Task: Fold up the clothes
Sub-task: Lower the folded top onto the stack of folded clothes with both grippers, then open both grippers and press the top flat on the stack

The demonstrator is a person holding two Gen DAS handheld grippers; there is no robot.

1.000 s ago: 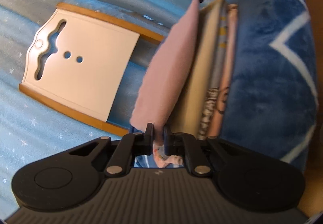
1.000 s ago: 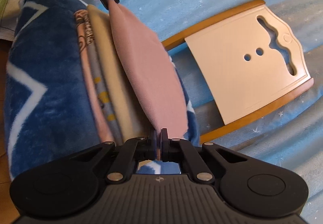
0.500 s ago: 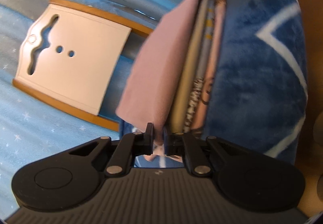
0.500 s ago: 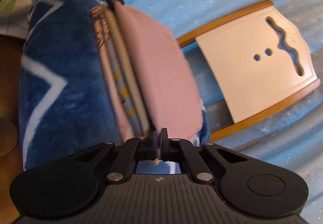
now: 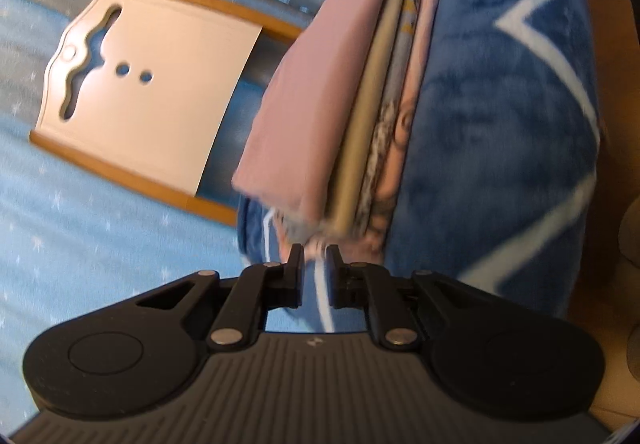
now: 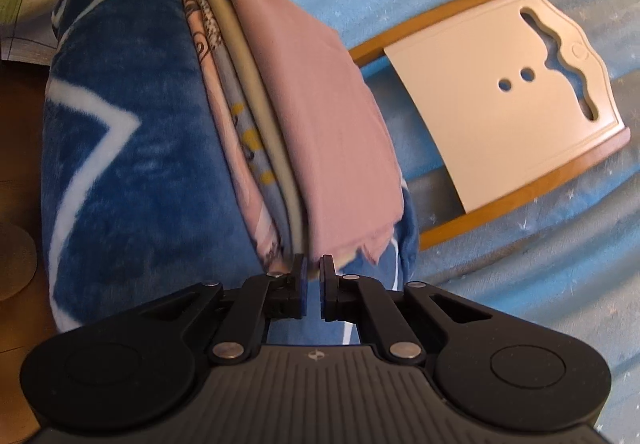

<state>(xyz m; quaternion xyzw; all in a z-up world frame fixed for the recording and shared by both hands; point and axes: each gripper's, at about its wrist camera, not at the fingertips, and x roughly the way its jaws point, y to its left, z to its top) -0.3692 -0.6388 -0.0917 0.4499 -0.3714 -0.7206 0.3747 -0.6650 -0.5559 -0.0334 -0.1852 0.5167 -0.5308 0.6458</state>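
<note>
- Pink folded cloth tops a stack on the blue blanket, just beyond both grippers.
- Left gripper and right gripper: slightly parted, empty.

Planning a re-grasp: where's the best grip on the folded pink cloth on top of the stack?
Pink cloth: pinch its frayed near corner, coming from the board side. That corner overhangs the stack, so fingers can get under it. Both grippers look open.
</note>
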